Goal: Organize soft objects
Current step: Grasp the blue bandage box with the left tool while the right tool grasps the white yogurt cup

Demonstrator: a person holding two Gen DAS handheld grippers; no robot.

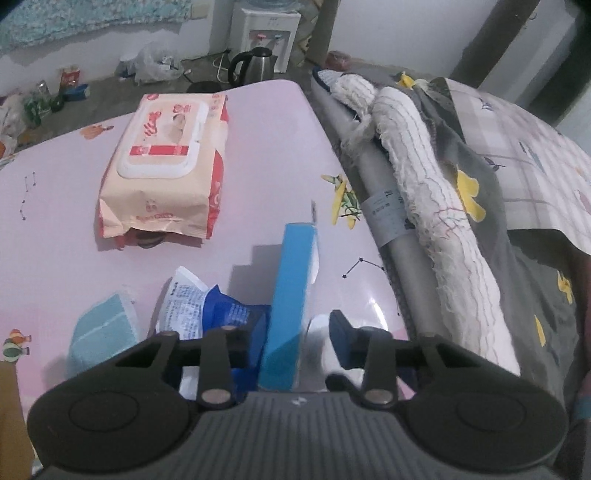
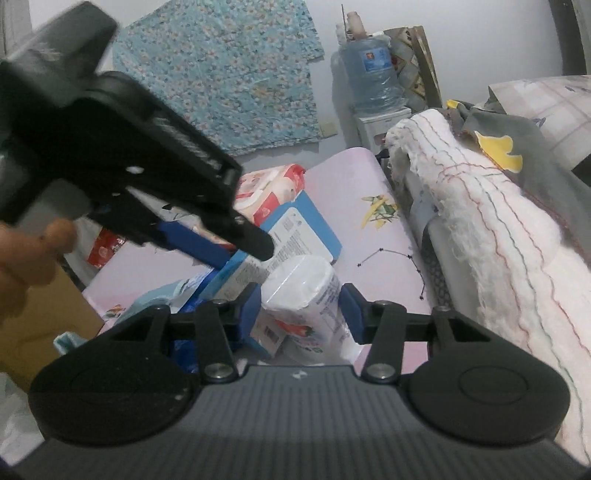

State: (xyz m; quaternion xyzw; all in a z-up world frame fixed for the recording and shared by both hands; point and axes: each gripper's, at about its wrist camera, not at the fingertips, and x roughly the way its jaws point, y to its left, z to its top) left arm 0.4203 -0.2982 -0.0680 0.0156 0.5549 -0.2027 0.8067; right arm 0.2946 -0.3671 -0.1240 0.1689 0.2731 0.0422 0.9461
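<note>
A blue box [image 1: 290,306] stands on edge between the fingers of my left gripper [image 1: 295,336], which looks open around it. The box also shows in the right wrist view [image 2: 295,236], with the left gripper [image 2: 236,251] on it from above left. A white tissue pack [image 2: 306,299] lies between the open jaws of my right gripper [image 2: 301,314]. A pink wet-wipes pack [image 1: 166,166] lies farther back on the pink table [image 1: 74,206]. A dark blue packet [image 1: 225,314] and a teal pack [image 1: 99,332] lie at the near left.
A rolled white cloth [image 1: 436,206] and grey bedding [image 1: 517,258] border the table's right edge. A kettle [image 1: 255,66] and water dispenser [image 1: 266,33] stand on the floor beyond. A cardboard box [image 2: 40,332] is at the left.
</note>
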